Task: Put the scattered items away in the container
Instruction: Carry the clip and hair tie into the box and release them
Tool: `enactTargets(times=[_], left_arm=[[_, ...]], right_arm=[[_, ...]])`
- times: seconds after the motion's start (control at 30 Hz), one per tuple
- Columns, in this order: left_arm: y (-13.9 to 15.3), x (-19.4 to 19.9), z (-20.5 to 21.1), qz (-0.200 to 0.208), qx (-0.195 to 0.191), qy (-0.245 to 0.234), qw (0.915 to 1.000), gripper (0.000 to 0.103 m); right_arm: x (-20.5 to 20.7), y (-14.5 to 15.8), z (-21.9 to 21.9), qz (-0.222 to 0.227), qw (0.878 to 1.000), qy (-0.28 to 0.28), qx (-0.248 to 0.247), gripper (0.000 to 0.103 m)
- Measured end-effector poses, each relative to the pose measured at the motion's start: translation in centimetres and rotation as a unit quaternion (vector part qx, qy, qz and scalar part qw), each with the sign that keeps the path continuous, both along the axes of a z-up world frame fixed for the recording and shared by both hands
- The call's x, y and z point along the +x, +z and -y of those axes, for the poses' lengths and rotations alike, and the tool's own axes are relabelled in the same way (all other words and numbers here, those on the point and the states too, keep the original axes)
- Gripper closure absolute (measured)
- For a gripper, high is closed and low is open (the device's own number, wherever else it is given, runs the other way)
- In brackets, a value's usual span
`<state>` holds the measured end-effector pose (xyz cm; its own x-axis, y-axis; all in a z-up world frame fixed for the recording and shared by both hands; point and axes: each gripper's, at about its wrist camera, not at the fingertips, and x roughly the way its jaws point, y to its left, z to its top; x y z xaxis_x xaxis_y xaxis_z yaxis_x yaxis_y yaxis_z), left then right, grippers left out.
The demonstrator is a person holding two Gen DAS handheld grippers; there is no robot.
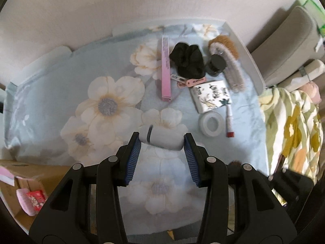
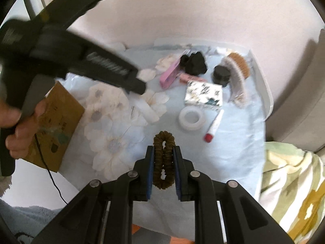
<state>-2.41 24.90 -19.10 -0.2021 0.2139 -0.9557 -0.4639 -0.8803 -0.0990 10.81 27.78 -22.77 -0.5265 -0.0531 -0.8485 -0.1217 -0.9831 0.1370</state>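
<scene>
My left gripper (image 1: 162,140) is shut on a white cylinder tube (image 1: 161,137), held above the floral cloth. My right gripper (image 2: 163,152) is shut on a brown scrunchie (image 2: 164,160). A cardboard box (image 1: 12,185) is at the lower left in the left wrist view and also shows in the right wrist view (image 2: 54,122). Scattered on the cloth: a pink box (image 1: 166,65), black fabric (image 1: 187,61), a black jar (image 1: 215,64), a brush (image 1: 227,59), a printed packet (image 1: 211,95), a tape roll (image 1: 211,124), a red-capped pen (image 1: 229,122).
The floral cloth covers a white tray-like table (image 1: 249,59) against a pale wall. A grey chair (image 1: 290,46) and a green-yellow floral blanket (image 1: 294,130) lie to the right. A pink item and a red packet (image 1: 35,200) sit in the box.
</scene>
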Motion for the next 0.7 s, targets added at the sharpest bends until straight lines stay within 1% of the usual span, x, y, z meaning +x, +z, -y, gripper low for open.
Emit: enactTargets(times=[0.03,0.1,0.17,0.27,0.33,0.47,0.6,0.7], left_arm=[[0.7,0.5,-0.1,-0.003,0.006,-0.001,1.0,0.063],[1.9,1.5,1.2,-0.01,0.015,-0.001,0.9998,0.063],[3.3,1.5,2.4,-0.018,0.023,-0.002,0.9996,0.063],[5.1,2.3,4.2,-0.031,0.035,-0.001,0.9989,0.063],[6.3,2.8,5.5,-0.042,0.041,0.002,0.9983,0.063],[8.3,3.7,8.5,-0.067,0.04,0.011,0.9969,0.063],[9.9,4.2,12.4,-0.08,0.045,0.036,0.9951,0.063],[10.6,4.5,15.5,-0.092,0.04,0.059,0.9932,0.063]], right_arm=[[-0.1,0.8,-0.7,-0.001,1.0,-0.003,0.005,0.087],[-0.6,1.3,-2.2,-0.005,1.0,-0.007,0.015,0.087],[-0.6,1.6,-0.5,-0.008,1.0,-0.011,0.026,0.087],[-1.4,2.8,0.3,-0.015,0.999,-0.015,0.038,0.087],[-1.8,3.1,0.9,-0.023,0.999,-0.015,0.039,0.087],[-2.0,4.7,2.3,-0.039,0.999,-0.001,0.038,0.087],[-2.9,6.1,3.7,-0.055,0.998,0.016,0.031,0.087],[-4.0,7.5,5.0,-0.073,0.997,0.035,0.016,0.087]])
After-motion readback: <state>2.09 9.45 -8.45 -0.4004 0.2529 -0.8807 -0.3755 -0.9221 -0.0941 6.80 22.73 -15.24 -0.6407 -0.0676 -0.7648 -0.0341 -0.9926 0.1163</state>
